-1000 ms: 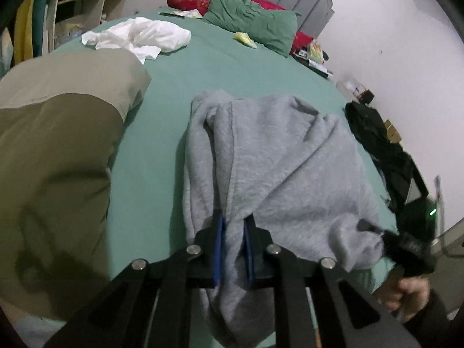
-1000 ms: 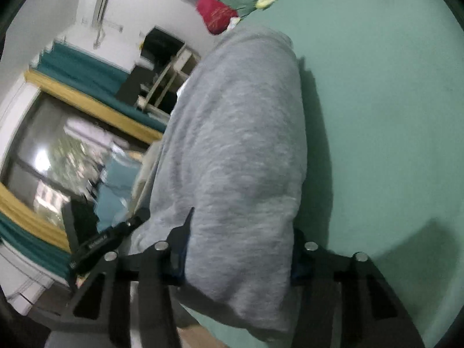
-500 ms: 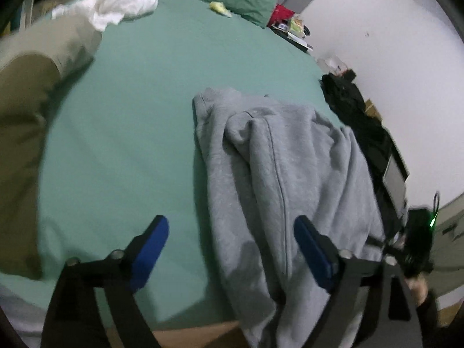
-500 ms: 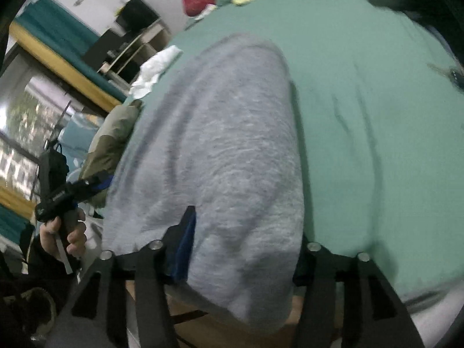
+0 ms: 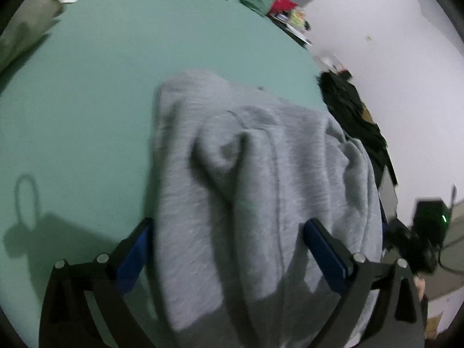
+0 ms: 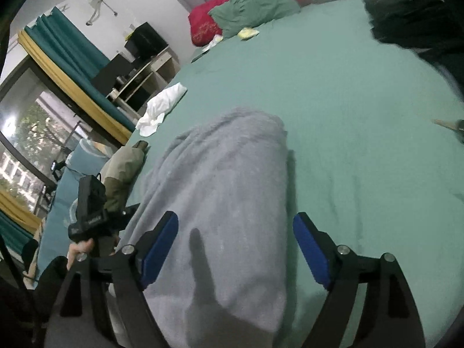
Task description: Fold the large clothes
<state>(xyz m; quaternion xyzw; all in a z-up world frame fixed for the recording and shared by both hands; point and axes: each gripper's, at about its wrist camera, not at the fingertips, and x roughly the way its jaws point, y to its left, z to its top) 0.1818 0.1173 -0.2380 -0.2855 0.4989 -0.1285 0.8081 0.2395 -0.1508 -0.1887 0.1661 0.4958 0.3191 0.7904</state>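
Green bedding fills both views, and the bed (image 6: 362, 110) carries everything I have to work with. Nearest to me, both grippers stand with jaws wide apart and hold nothing: the left gripper (image 5: 229, 243) and the right gripper (image 6: 235, 237) each hover over the near end of the sweatshirt (image 5: 261, 179), which lies bunched on the bed's near edge, its hem hanging over. I judge it soft, thick and fairly heavy fleece; it will sag and drag, not slide. I would pinch it at a seam or hem corner, one corner per gripper, taking both layers. A raised fold (image 5: 223, 150) sits mid-garment and wants flattening. Further off, an olive garment (image 6: 124, 168) lies left, black clothes (image 5: 356, 124) right, both near enough to snag. Beyond are a white cloth (image 6: 161, 107) and pillows (image 6: 255, 3), well apart.
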